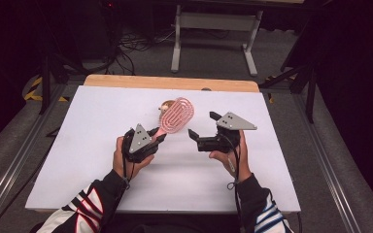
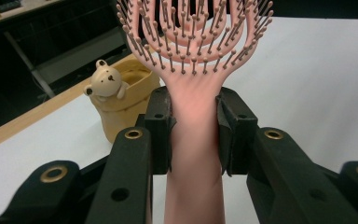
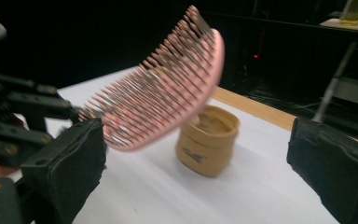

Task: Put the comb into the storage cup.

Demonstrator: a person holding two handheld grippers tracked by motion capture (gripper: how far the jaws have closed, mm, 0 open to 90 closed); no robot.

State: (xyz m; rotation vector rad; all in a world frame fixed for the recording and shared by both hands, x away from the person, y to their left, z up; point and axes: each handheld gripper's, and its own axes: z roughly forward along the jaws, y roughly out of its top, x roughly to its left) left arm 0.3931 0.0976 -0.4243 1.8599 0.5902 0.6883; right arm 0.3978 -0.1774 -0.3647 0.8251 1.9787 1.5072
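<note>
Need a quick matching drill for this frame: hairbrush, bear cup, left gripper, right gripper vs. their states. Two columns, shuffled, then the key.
1. pink hairbrush
2. tan bear cup
3. left gripper
4. right gripper

A. jaws apart, nothing between them
B. standing on the white table
C. lifted off the table, bristles showing
D. clamped on a pink handle

Pairs: 1-C, 2-B, 3-D, 4-A

No writing, label, brand or number can be read anywhere — not on the pink hairbrush, not on the tan bear cup at about ten o'clock from it in the left gripper view. The one sign is unlettered — yellow-and-black hazard striping on the floor, at about nine o'clock from the tabletop in the high view.
</note>
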